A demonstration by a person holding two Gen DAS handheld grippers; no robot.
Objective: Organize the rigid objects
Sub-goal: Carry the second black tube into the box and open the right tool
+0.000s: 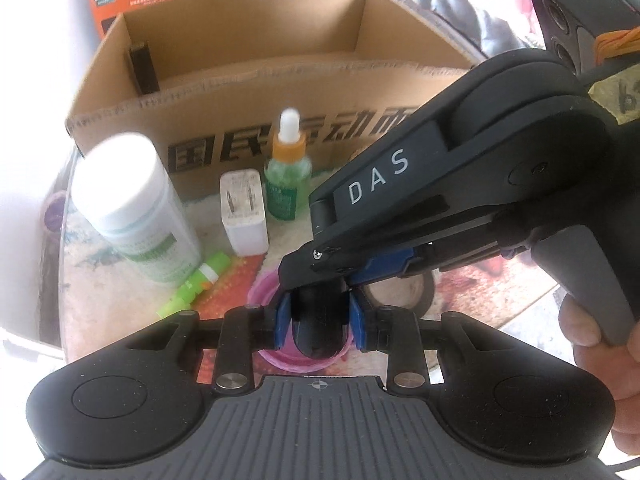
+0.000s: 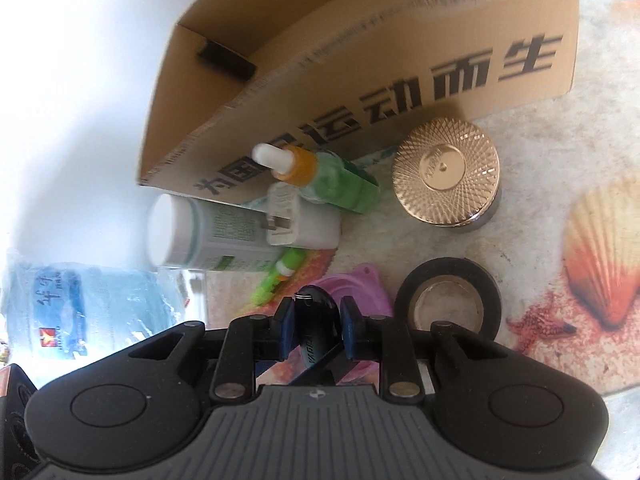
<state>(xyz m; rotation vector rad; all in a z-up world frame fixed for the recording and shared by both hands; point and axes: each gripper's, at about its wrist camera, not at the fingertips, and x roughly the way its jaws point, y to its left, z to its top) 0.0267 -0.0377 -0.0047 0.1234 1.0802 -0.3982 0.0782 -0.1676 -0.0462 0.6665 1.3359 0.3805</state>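
A small glossy black oval object (image 1: 318,332) is clamped between the blue pads of my left gripper (image 1: 319,326). My right gripper (image 2: 317,326) grips the same black object (image 2: 316,320) from above; in the left wrist view its black body (image 1: 400,200) reaches in from the right. Both hold it over a pink lid (image 1: 264,292). The open cardboard box (image 1: 256,92) stands behind, with a dark item (image 1: 142,68) inside at its left corner.
A white bottle (image 1: 136,208), white plug charger (image 1: 244,212), green dropper bottle (image 1: 288,176) and green marker (image 1: 196,284) stand before the box. A gold-lidded jar (image 2: 446,172) and black tape roll (image 2: 448,304) sit at right. A water bottle (image 2: 92,312) lies at left.
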